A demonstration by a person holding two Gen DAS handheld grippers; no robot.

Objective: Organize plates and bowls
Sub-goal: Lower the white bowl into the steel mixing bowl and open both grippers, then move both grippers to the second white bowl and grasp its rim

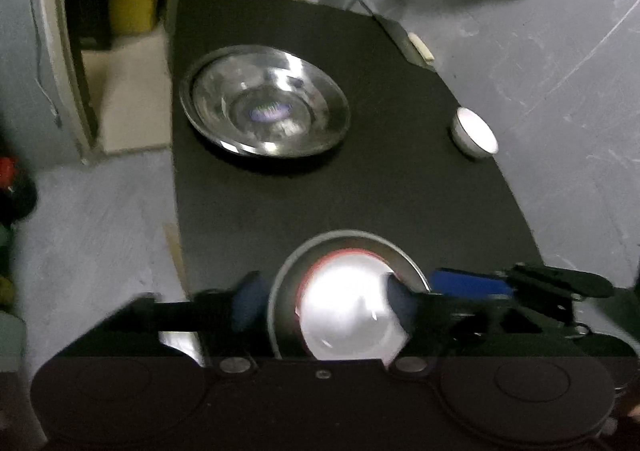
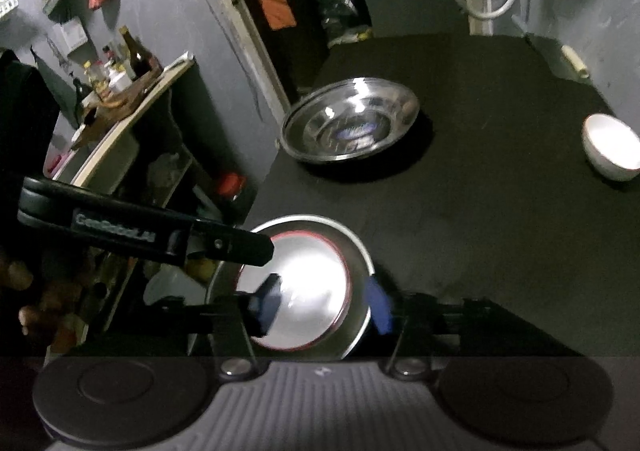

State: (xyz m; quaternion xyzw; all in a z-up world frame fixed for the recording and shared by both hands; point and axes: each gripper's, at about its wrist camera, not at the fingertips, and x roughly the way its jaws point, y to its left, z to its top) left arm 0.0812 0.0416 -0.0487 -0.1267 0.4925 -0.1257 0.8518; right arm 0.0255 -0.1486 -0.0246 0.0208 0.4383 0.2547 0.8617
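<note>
Table: black surface (image 1: 400, 191), holding all the dishes.
Red-rimmed bowl: white inside (image 1: 348, 311) (image 2: 296, 291), nested in a steel plate (image 1: 340, 241) (image 2: 352, 243) at the near edge.
Left gripper: (image 1: 324, 307) spread wide, one blue pad outside the plate, the other over the bowl; holds nothing.
Right gripper: (image 2: 320, 305) likewise released, its fingers straddling bowl and plate.
Large steel bowl: (image 1: 264, 101) (image 2: 350, 119) far left of centre.
Small white bowl: (image 1: 476, 133) (image 2: 612, 147) at the right edge, well apart.
</note>
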